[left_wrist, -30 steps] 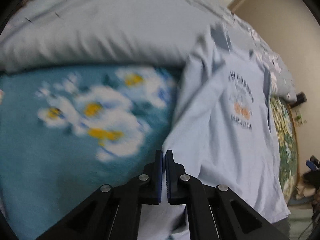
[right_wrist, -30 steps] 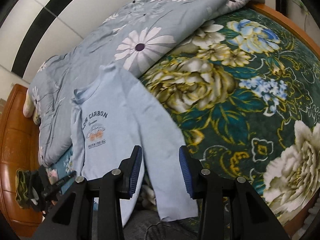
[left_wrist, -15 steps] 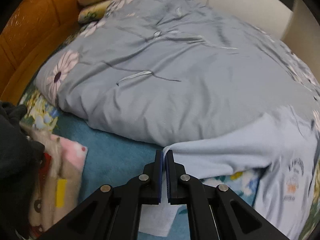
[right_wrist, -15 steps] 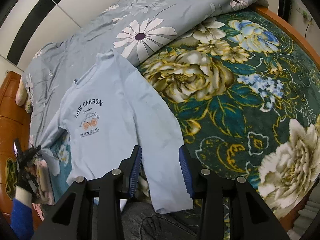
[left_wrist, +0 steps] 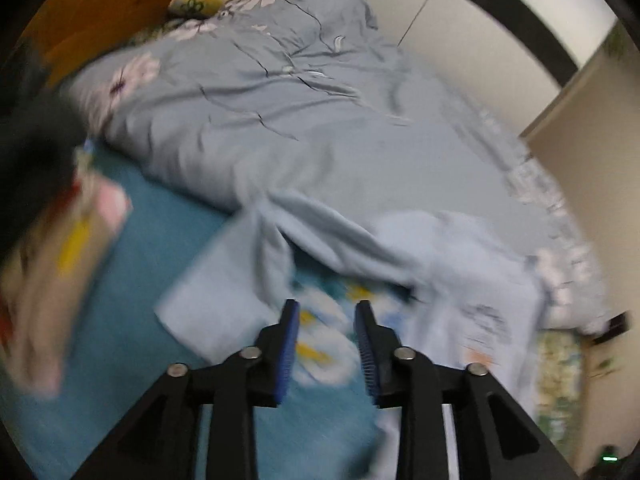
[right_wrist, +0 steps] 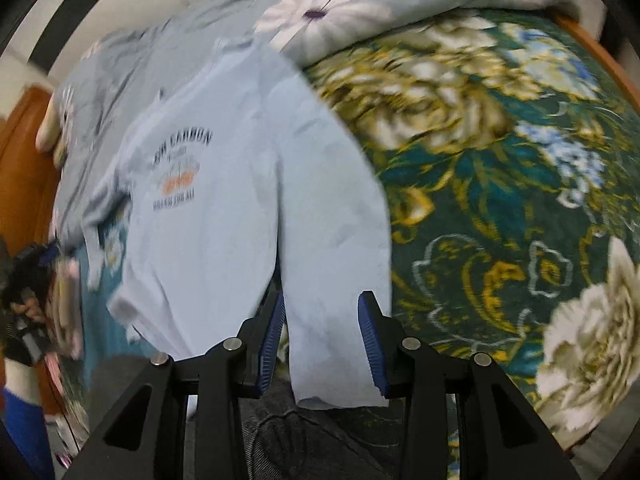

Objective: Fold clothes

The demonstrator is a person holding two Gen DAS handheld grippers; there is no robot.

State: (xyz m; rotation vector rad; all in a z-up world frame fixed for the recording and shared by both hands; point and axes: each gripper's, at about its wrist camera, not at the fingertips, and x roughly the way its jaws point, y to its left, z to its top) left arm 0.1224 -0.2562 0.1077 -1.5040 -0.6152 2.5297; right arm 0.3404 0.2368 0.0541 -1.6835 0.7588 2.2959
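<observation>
- Since half a second earlier: left gripper (left_wrist: 326, 326) jaws, then pressed together on the left sleeve (left_wrist: 224, 300) of the pale blue shirt (right_wrist: 224, 216), have just been opening; nothing lies between them now, and the sleeve has dropped in a loose heap on the teal daisy blanket (left_wrist: 160, 240), just beyond and left of the fingertips
- Meaning for the task, as a judgement: the left sleeve has been drawn out to the side and let go, so the spreading-out stage looks nearly done and no fold proper has yet begun
- Shirt, position: lying front-up on the bed, printed chest showing, collar at the far side against the grey flowered duvet (left_wrist: 300, 120), hem at the near edge; its right side rests on the dark green floral bedspread (right_wrist: 500, 200)
- Left gripper, jaws: released, partly apart, hanging above the blanket, touching no cloth; view heavily blurred
- Right gripper (right_wrist: 322, 336), jaws: partly apart, same gap as earlier, lower toward the bed than before; the right sleeve (right_wrist: 332, 300) shows between the blue pads (right_wrist: 370, 344), but the pads are not pressed on it
- Whether the right fingertips touch the sleeve: cannot tell
- Left margin, right view: a person's gloved hand (right_wrist: 24, 308) with the other tool
</observation>
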